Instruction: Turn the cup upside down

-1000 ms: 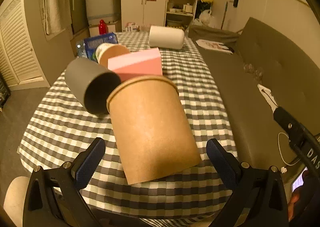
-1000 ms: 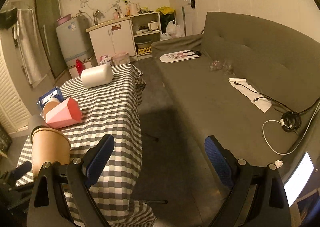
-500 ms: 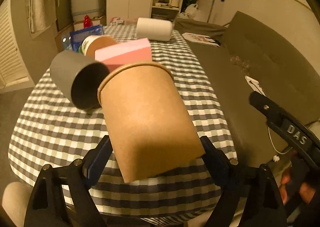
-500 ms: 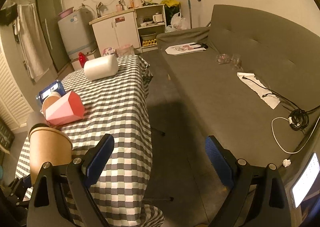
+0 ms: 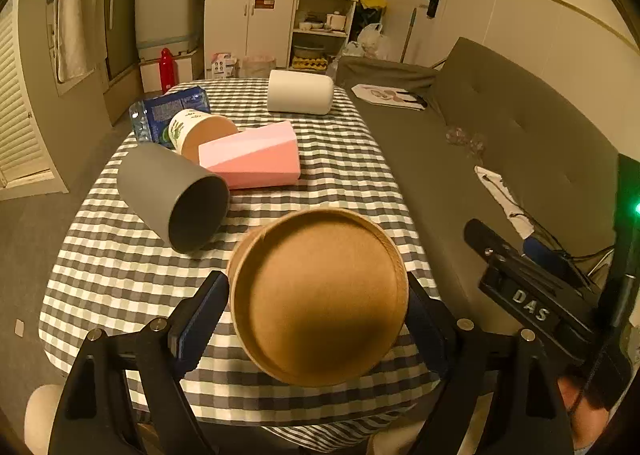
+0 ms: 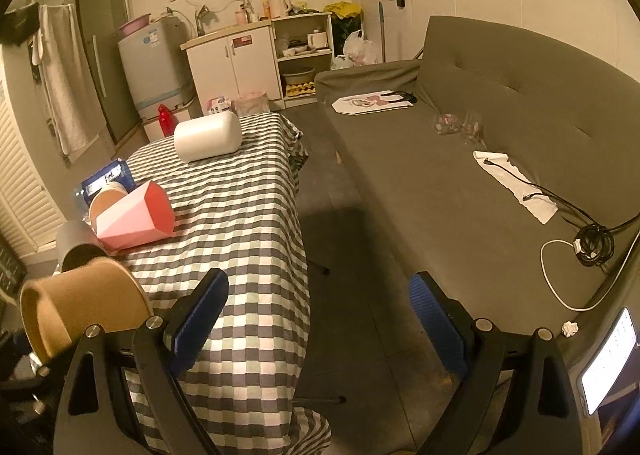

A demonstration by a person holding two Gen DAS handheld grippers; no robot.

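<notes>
Cup (image 5: pixel 320 297), brown paper: left wrist view, I have it clamped between my left gripper's (image 5: pixel 318 309) blue pads, mouth toward the camera, raised over the checked table's (image 5: pixel 348 159) near end. Right wrist view: cup at far left; my right gripper (image 6: pixel 318 313) spread wide, holding nothing.

The left claw (image 5: pixel 318 313) is clamped around something, both blue pads (image 5: pixel 200 313) pressed tight against its sides, held level and low. The right claw (image 6: pixel 320 317) hangs off to the side with its pads (image 6: pixel 436 319) spread wide apart and nothing between them, pointing forward
</notes>
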